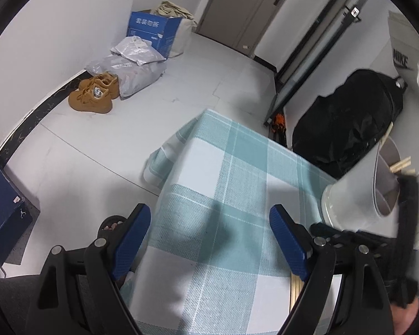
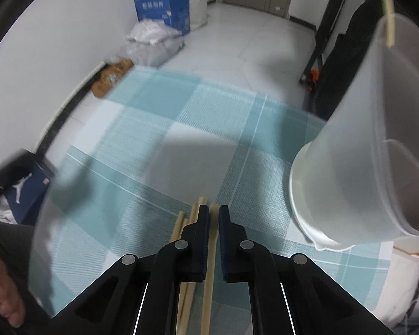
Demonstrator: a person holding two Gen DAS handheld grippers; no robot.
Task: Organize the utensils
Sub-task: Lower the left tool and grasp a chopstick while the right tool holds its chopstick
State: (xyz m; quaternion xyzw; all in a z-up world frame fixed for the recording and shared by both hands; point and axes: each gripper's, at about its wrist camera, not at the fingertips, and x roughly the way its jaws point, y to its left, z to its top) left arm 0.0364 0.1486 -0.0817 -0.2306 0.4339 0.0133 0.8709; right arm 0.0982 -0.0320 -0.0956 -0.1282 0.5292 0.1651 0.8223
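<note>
Checked counter (image 2: 159,128): your right gripper (image 2: 214,217) has its fingers nearly closed around one chopstick (image 2: 209,279); left gripper (image 1: 209,223) gapes empty. Lift level toward the cup (image 2: 349,167), frame right.

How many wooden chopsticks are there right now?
At least 4: one between the right gripper's fingers, about two lying on the tablecloth left of it, one in the white holder. Others may be hidden.
</note>
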